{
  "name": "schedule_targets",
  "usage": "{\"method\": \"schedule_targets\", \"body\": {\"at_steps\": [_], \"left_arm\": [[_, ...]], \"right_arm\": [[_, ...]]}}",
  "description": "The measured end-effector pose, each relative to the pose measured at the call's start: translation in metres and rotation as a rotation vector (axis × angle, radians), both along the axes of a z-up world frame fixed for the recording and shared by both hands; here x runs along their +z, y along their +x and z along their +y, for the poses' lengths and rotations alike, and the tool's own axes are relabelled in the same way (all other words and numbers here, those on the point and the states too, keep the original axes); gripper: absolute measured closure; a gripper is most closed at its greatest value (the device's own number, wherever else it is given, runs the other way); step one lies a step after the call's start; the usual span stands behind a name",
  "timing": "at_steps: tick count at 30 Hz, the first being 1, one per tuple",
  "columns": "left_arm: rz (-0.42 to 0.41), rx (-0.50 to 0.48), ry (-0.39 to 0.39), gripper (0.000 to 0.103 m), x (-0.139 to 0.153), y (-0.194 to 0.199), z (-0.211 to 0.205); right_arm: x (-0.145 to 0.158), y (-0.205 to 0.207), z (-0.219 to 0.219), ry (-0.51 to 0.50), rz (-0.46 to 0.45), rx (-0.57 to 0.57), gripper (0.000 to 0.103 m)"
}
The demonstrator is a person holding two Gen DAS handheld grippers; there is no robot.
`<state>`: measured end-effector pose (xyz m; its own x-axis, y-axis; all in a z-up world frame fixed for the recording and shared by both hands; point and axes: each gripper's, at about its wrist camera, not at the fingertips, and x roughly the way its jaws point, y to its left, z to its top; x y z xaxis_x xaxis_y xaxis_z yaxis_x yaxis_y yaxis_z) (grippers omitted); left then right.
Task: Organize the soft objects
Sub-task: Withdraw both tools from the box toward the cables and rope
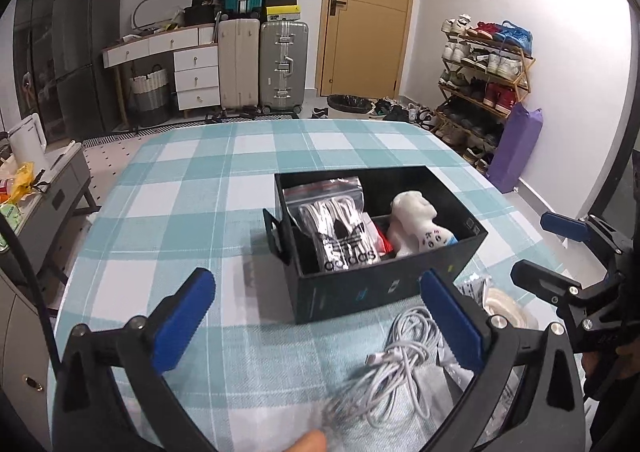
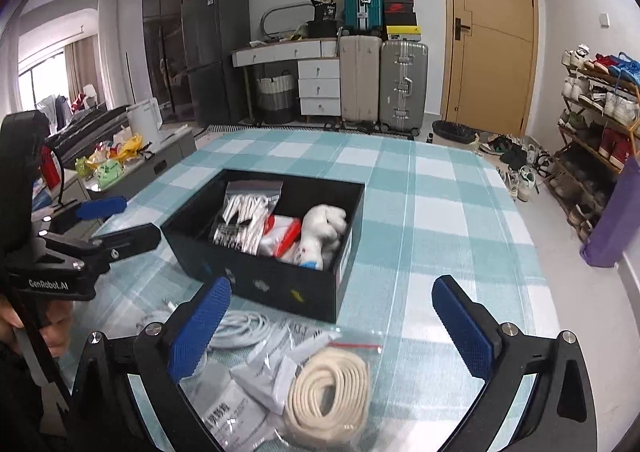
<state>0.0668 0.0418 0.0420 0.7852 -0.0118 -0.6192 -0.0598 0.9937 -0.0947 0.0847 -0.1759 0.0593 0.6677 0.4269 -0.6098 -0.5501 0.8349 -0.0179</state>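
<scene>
A black box [image 1: 360,292] [image 2: 280,284] stands on the checked table. In it lie a zip bag of white laces [image 1: 340,224] [image 2: 244,220], a red and white packet [image 2: 280,236] and a white plush toy [image 1: 416,220] [image 2: 320,232]. In front of the box lie a white cable bundle [image 1: 392,372] [image 2: 240,328], grey sachets [image 2: 260,368] and a bagged cream rope coil [image 2: 332,392] [image 1: 504,308]. My left gripper [image 1: 316,324] is open and empty above the cable. My right gripper [image 2: 332,328] is open and empty above the rope coil.
The table carries a teal checked cloth [image 1: 200,192] [image 2: 440,212]. Behind it are suitcases [image 1: 264,64], a drawer unit [image 1: 196,76], a yellow door [image 1: 368,12] and a shoe rack [image 1: 480,84]. A low side table with bags [image 2: 120,164] stands at the left.
</scene>
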Motion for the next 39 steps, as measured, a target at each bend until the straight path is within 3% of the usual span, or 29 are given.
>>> {"method": "schedule_targets", "body": {"at_steps": [8, 19, 39], "left_arm": [[0.022, -0.014, 0.013, 0.000, -0.010, -0.007, -0.009], [0.042, -0.037, 0.013, 0.000, -0.023, -0.009, -0.020], [0.111, -0.080, 0.024, 0.000, -0.049, -0.007, -0.033]], "right_arm": [[-0.011, -0.009, -0.006, -0.032, 0.020, 0.015, 0.001], [-0.036, -0.014, -0.015, -0.167, 0.077, 0.093, 0.001], [-0.068, 0.002, -0.022, -0.165, 0.251, 0.083, 0.001]]}}
